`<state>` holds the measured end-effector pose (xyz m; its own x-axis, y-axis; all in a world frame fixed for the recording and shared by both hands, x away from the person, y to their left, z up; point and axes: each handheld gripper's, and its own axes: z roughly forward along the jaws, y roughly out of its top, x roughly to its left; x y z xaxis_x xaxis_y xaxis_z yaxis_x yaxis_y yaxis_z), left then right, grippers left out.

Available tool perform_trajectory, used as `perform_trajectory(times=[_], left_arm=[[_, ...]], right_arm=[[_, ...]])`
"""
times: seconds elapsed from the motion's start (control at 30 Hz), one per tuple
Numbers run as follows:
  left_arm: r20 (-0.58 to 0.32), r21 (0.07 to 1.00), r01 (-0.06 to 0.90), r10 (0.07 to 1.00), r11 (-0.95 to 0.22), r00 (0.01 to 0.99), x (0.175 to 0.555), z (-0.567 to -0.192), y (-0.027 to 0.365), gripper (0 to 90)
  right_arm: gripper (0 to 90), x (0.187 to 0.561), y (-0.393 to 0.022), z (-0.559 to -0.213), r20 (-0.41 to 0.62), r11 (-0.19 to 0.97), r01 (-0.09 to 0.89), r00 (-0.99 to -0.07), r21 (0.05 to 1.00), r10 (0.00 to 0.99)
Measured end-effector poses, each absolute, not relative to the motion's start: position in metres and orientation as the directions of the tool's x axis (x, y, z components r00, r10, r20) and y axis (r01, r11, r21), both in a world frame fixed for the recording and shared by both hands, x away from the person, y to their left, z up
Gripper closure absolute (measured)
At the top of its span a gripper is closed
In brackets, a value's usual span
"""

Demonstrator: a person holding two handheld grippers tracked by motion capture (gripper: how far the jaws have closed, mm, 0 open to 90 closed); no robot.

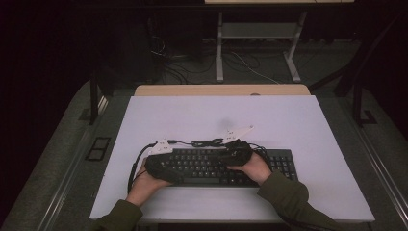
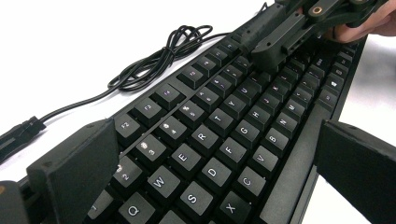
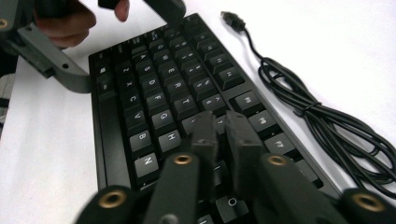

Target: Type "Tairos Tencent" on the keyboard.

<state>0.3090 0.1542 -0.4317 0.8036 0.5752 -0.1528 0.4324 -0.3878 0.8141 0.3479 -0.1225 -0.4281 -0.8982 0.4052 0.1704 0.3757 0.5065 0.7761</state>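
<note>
**Black keyboard on white table, both grippers over the keys**

Black keyboard (image 1: 226, 167): flat on the white table top (image 1: 216, 115), near the person's edge, long side parallel to that edge. Key legends readable in the left gripper view (Q, W, E, R, S, D, F, G, H among them).

Black cable (image 1: 207, 142): attached to the keyboard, gathered in a loose coil on the table just behind the keyboard's far edge. Plug end (image 3: 232, 19) free on the table, beside the keyboard's far corner in the right gripper view.

Left gripper (image 1: 163, 163): held in the left hand (image 1: 146, 185) over the left end of the keyboard. Jaws released and spread wide, one on each side of the left gripper view, with the letter keys between and beyond them. Nothing grasped; no pad pressed on the keyboard.

Right gripper (image 3: 222, 133): held in the right hand (image 1: 255, 168) over the middle-right part of the keyboard, tips down at the key rows near the Y and U keys. Jaws clenched, a thin slit between the pads, nothing clamped in it. Contact between tips and key caps: cannot tell.

Wooden strip (image 1: 221, 90): along the table edge farthest from the keyboard.
</note>
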Motion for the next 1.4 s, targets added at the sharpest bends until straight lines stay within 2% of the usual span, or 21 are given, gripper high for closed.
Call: perform_trajectory(times=[0.1, 1.4], left_arm=[[-0.153, 0.815, 0.431, 0.574, -0.387, 0.804, 0.309, -0.432, 0.154, 0.0], [-0.155, 0.811, 0.43, 0.564, -0.396, 0.811, 0.31, -0.435, 0.152, 0.0]], right_arm=[[89.2, 0.347, -0.121, -0.429, 0.167, 0.524, 0.369, -0.905, 0.767, 0.392], [89.4, 0.348, -0.123, -0.438, 0.162, 0.565, 0.385, -0.9, 0.73, 0.404]])
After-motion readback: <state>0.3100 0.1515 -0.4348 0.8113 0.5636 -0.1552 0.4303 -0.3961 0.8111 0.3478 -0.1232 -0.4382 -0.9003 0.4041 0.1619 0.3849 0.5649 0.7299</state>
